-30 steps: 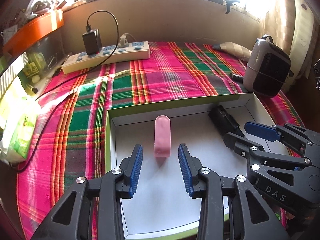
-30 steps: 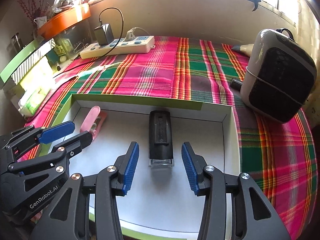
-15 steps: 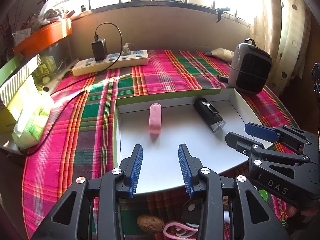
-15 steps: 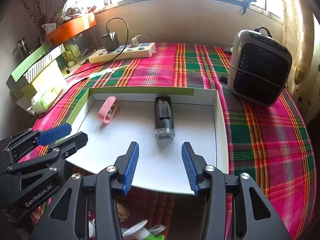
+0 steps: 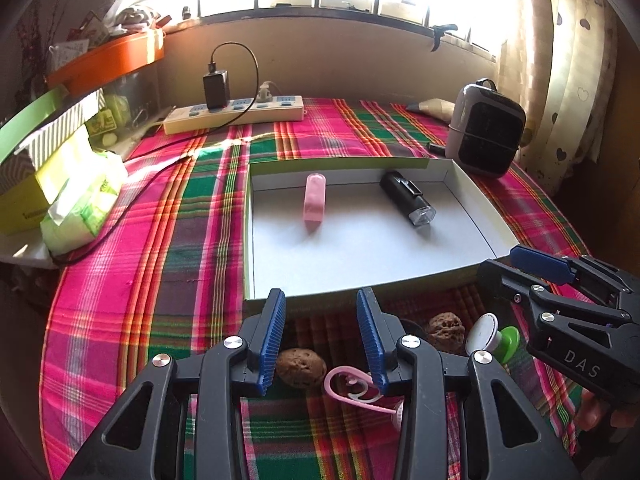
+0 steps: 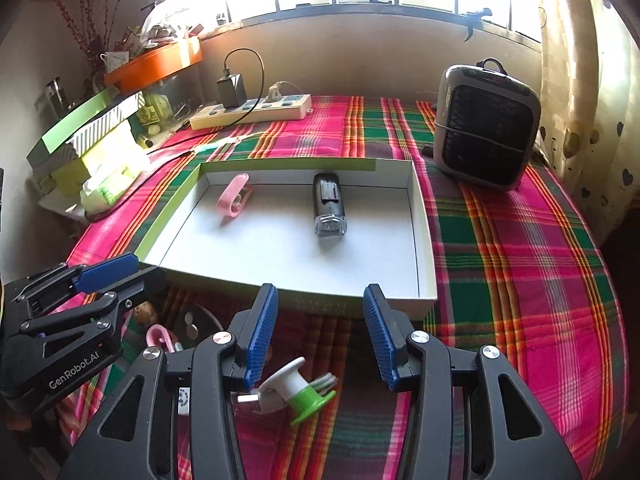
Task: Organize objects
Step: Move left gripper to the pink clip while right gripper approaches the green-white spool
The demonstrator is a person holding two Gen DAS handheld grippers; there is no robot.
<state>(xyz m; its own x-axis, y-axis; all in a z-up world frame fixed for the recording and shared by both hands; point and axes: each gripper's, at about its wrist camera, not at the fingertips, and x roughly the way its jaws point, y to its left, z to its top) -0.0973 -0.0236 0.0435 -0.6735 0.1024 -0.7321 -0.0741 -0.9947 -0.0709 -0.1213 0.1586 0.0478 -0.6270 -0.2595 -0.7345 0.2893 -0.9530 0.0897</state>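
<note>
Pink clip (image 5: 315, 201) and flashlight (image 5: 407, 198) lie in the box (image 5: 249, 240); walnuts (image 5: 301, 368), spool (image 6: 298, 390) (perhaps more) remain lower frame; both jaws apart, empty.

Left tongs (image 5: 322, 340) hide pink hook (image 5: 352, 390) (partly).

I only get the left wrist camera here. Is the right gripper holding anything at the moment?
Observer: No. In the right wrist view the right gripper is open and empty, with its fingertips just short of the box.
Operator: What is the closest loose item to it?
Observer: The green-and-white spool. It lies on its side on the cloth, right under that gripper, with pale cord wound on it.
</note>
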